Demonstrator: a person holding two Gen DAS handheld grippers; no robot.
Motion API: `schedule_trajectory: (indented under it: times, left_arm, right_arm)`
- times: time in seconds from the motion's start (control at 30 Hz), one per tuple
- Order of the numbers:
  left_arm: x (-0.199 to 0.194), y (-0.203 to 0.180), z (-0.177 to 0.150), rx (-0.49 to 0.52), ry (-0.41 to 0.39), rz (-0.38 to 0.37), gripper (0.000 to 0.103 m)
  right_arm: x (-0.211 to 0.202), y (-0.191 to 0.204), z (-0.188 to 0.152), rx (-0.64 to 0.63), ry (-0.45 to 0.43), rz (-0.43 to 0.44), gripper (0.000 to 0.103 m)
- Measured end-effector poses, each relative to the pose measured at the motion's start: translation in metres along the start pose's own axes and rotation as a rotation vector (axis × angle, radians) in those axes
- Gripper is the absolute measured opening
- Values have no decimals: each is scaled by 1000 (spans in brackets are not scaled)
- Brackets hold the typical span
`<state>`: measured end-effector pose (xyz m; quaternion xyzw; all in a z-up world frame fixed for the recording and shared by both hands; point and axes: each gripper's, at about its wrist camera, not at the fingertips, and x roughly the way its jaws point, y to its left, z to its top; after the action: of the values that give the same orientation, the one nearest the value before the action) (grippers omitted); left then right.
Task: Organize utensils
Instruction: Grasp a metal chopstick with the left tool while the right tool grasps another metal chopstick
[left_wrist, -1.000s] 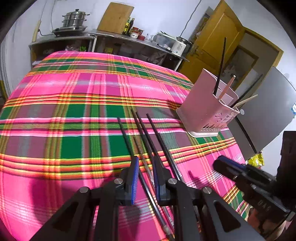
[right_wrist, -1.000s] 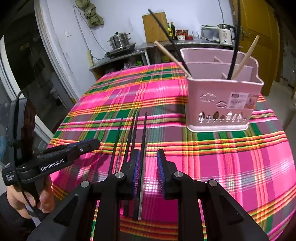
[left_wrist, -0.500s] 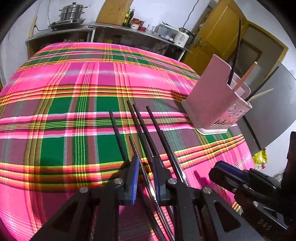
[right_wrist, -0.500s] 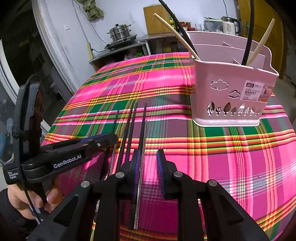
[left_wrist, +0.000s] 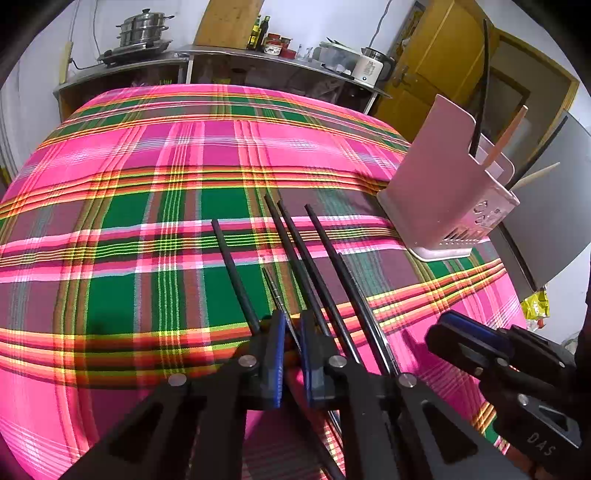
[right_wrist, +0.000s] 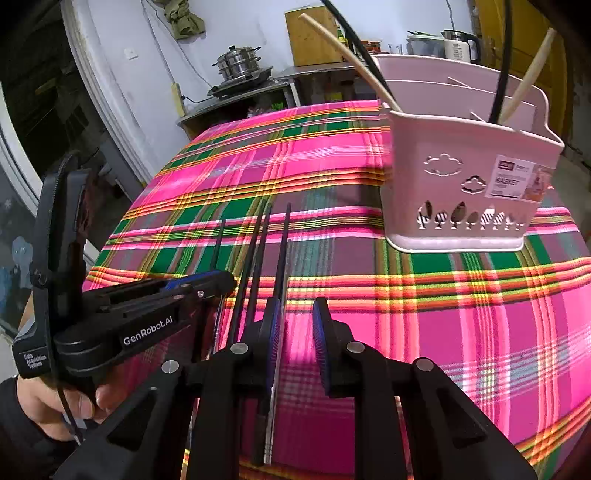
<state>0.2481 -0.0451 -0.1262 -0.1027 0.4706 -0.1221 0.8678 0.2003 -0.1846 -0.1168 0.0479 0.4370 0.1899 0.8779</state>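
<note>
both wrist cameras look steeply down, close over the table's near edge; both views share the basket.

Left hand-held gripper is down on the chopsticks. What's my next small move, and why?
Probably lift the left hand-held gripper straight up a little. Its jaws have just closed on the thin metal chopstick, which lies among black chopsticks; the pink basket waits beyond.
</note>
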Motion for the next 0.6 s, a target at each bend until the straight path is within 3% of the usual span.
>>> schedule_trajectory:
  times: [0.6]
  left_arm:
    - [-5,9,-1,-4,-4,24,7]
  right_arm:
    - [42,4,8,-32,55,-22,19]
